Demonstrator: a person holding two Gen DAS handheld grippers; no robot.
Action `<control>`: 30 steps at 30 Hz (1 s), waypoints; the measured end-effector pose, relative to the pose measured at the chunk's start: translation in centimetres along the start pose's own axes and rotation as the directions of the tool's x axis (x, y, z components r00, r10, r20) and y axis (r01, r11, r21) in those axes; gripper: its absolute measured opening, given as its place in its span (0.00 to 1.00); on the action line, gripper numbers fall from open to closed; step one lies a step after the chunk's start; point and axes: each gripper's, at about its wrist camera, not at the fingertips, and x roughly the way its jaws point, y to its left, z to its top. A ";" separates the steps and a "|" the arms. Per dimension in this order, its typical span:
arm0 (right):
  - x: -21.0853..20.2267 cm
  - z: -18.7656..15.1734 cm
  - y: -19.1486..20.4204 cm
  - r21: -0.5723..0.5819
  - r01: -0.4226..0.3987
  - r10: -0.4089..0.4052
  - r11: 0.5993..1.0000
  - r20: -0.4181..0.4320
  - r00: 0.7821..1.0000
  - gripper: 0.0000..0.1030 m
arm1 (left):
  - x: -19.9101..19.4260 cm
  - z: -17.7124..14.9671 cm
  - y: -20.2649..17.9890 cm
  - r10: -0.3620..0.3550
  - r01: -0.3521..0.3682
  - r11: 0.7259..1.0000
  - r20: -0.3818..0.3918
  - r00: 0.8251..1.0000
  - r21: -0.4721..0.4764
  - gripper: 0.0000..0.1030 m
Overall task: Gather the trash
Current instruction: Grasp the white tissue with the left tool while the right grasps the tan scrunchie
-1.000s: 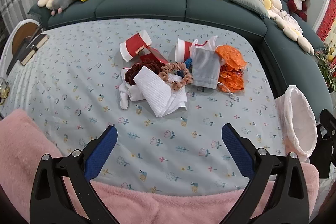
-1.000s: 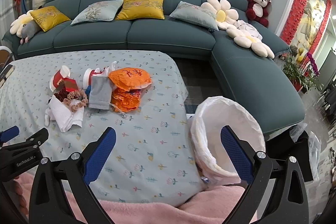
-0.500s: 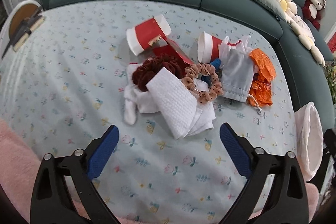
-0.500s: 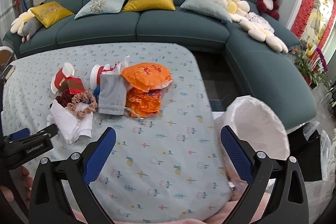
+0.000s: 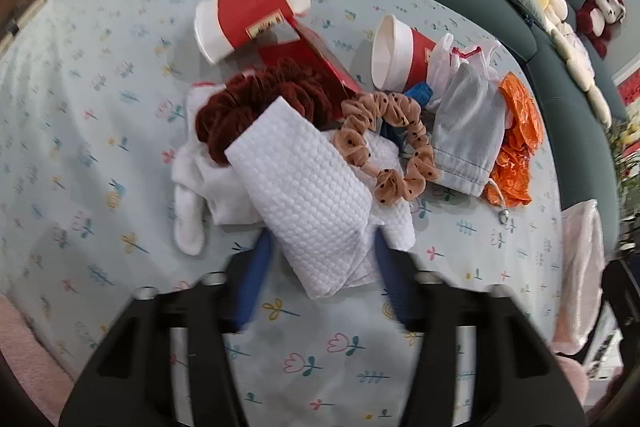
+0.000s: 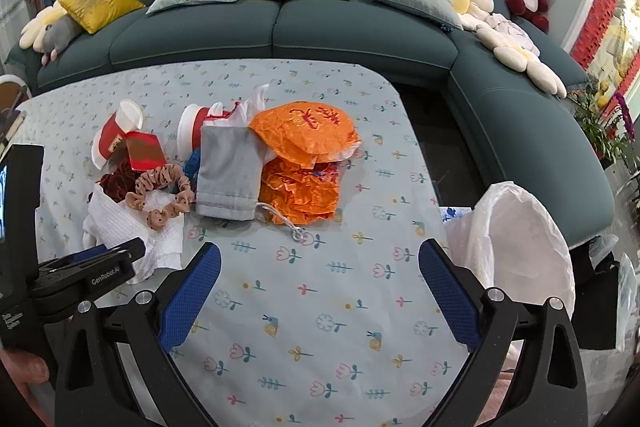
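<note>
A pile of trash lies on the flowered tablecloth [image 5: 100,147]: a white textured paper towel [image 5: 304,187], two red-and-white paper cups [image 5: 248,15] [image 5: 400,51], a red box [image 5: 304,55], a dark red scrunchie [image 5: 248,99], a tan dotted scrunchie [image 5: 384,147], a grey pouch [image 5: 468,131] and orange crumpled wrappers [image 6: 304,163]. My left gripper [image 5: 320,247] points down at the towel's near end. Its jaws are closing with the towel between them, the blue pads at its edges, blurred. My right gripper [image 6: 320,251] hangs open over bare cloth, right of the pile.
A bin lined with a white bag [image 6: 520,239] stands off the table's right edge. A teal corner sofa [image 6: 360,27] with cushions and plush toys wraps the far and right sides. Pink fleece [image 5: 24,347] lies at the near edge. A hand [image 6: 20,367] holds the left gripper.
The left gripper has dropped forward onto the pile and its jaws have narrowed from wide open to flank the white towel. The right gripper has moved forward and lower over the cloth.
</note>
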 end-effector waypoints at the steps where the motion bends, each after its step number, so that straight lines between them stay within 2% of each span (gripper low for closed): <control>1: 0.2 0.0 0.2 -0.002 -0.001 0.001 1.000 -0.001 1.000 0.92 | 0.2 0.0 0.3 -0.012 0.012 1.000 -0.011 1.000 -0.010 0.28; 4: 0.7 0.2 1.0 -0.011 -0.020 0.020 1.000 -0.005 1.000 0.88 | 0.3 -0.1 0.9 -0.036 0.035 0.999 -0.024 0.999 -0.025 0.11; 6: 1.2 0.3 1.6 -0.017 -0.035 0.034 0.999 -0.017 0.999 0.83 | 0.0 -0.2 1.1 -0.039 0.038 0.999 -0.018 0.999 -0.012 0.06; 15: 3.4 0.6 4.5 0.025 -0.171 0.172 0.985 -0.087 0.981 0.56 | -3.8 0.3 1.1 -0.029 0.026 0.998 0.067 0.997 0.051 0.05; 19: 4.6 1.2 6.0 0.061 -0.251 0.257 0.966 -0.124 0.959 0.44 | -4.1 0.5 1.7 -0.030 0.027 0.998 0.064 0.997 0.051 0.05; 30: 8.4 2.3 9.9 0.092 -0.309 0.321 0.947 -0.184 0.929 0.32 | -3.1 0.7 1.5 -0.011 0.006 0.997 0.065 0.998 0.074 0.05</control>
